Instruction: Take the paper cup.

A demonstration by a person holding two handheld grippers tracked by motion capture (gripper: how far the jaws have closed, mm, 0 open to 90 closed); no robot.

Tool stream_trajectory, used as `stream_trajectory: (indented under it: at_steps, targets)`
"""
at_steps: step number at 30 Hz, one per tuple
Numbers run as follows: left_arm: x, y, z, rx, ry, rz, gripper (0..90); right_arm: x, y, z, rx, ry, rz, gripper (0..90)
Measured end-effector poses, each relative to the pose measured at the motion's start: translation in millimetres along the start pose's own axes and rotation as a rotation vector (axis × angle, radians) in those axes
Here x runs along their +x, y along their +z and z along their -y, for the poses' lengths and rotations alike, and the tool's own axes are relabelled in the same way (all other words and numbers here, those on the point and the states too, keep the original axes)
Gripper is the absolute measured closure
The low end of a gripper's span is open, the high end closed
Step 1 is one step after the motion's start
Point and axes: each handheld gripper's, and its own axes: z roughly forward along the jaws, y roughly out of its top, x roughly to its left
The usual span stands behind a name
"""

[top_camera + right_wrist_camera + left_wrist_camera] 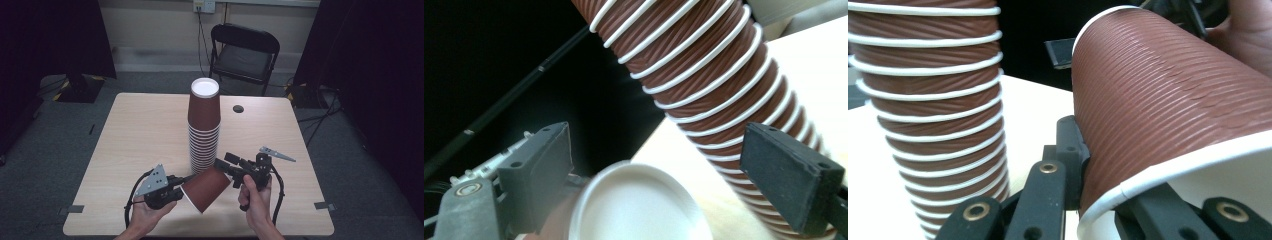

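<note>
Table (140, 130): pale wood, on grey carpet; black folding chair (245, 50) behind, dark curtains at both sides. Stack of brown cups (203, 125) upright at table centre. Single brown cup (206, 189) tipped sideways in front of stack. Left gripper (179, 192) pinches its rim wall. Right gripper (223, 166), jaws wide, flanks its base.

Black folding chair (244, 52) behind table (140, 130), wall socket (204, 5), dark curtains (50, 35)
</note>
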Motion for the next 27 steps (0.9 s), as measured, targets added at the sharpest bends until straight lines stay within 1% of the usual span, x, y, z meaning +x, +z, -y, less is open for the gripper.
stream_trajectory:
  at_steps: [1, 2, 3, 4, 5, 6, 8, 9, 10, 11, 12, 13, 15, 16, 17, 18, 19, 20, 23, 24, 25, 27]
  targets:
    - [1.8, -1.9, -0.5, 0.004, -0.011, -0.009, 85.4, 0.2, -0.9, -0.9, 0.002, -0.023, 0.004, 13.1]
    - [4.2, -3.2, -1.0, 0.007, -0.029, -0.003, 85.4, 0.9, -2.0, -1.4, 0.002, -0.041, 0.012, 13.1]
    - [6.4, -4.7, -1.8, 0.029, -0.041, -0.001, 85.4, 1.7, -3.2, -1.8, 0.005, -0.063, 0.020, 13.1]
    - [8.2, -6.1, -1.9, 0.040, -0.048, -0.002, 85.4, 2.5, -4.3, -1.9, 0.011, -0.088, 0.022, 13.2]
    - [10.1, -6.4, -1.7, 0.050, -0.065, 0.006, 85.4, 3.6, -5.2, -1.7, 0.014, -0.106, 0.033, 13.2]
    - [11.4, -6.6, -1.3, 0.060, -0.075, -0.001, 85.2, 4.6, -6.2, -1.5, 0.019, -0.127, 0.042, 13.2]
    - [14.2, -6.9, -1.0, 0.085, -0.097, 0.011, 85.3, 5.6, -7.7, -0.8, 0.029, -0.154, 0.040, 13.2]
    - [15.1, -7.4, -1.2, 0.098, -0.096, 0.009, 85.3, 5.7, -7.8, -0.3, 0.034, -0.168, 0.018, 13.2]
    - [15.6, -7.1, -1.6, 0.114, -0.099, 0.008, 85.3, 6.0, -8.8, 0.3, 0.041, -0.181, 0.011, 13.2]
    - [16.1, -7.3, -2.3, 0.133, -0.101, 0.014, 85.3, 6.8, -9.7, 0.8, 0.052, -0.198, 0.017, 13.2]
    - [16.1, -7.7, -2.5, 0.136, -0.101, 0.008, 85.4, 7.2, -9.9, 1.5, 0.060, -0.216, 0.004, 13.2]
    - [16.8, -7.8, -3.1, 0.151, -0.106, 0.010, 85.4, 7.8, -10.1, 2.1, 0.073, -0.233, 0.000, 13.2]
    - [15.2, -8.2, -3.3, 0.162, -0.091, -0.016, 85.4, 8.8, -9.9, 3.7, 0.098, -0.261, -0.008, 13.3]
    - [14.5, -7.5, -3.4, 0.182, -0.082, -0.028, 85.4, 9.3, -9.6, 4.8, 0.113, -0.268, -0.013, 13.2]
    - [13.4, -6.4, -3.0, 0.195, -0.082, -0.034, 85.4, 9.2, -8.9, 5.6, 0.128, -0.266, -0.023, 13.2]
    - [13.0, -5.6, -2.8, 0.210, -0.078, -0.032, 85.4, 8.8, -8.1, 6.4, 0.143, -0.259, -0.048, 13.4]
    - [12.2, -4.2, -2.6, 0.223, -0.074, -0.032, 85.4, 9.2, -7.7, 7.2, 0.149, -0.260, -0.049, 13.3]
    - [11.6, -2.9, -2.6, 0.236, -0.068, -0.028, 85.5, 10.0, -7.4, 7.8, 0.152, -0.271, -0.046, 13.4]
    - [10.8, 0.4, -2.6, 0.274, -0.069, -0.013, 85.4, 13.2, -6.5, 9.2, 0.168, -0.311, -0.039, 13.9]
    - [11.3, 1.6, -2.7, 0.295, -0.074, -0.002, 85.4, 14.6, -6.1, 9.9, 0.179, -0.330, -0.038, 14.2]
    - [11.4, 2.1, -2.4, 0.306, -0.070, -0.002, 85.4, 16.0, -5.6, 10.9, 0.190, -0.348, -0.032, 14.4]
    - [11.7, 3.4, -2.0, 0.323, -0.083, 0.000, 85.4, 18.5, -4.6, 13.3, 0.224, -0.383, -0.023, 14.4]
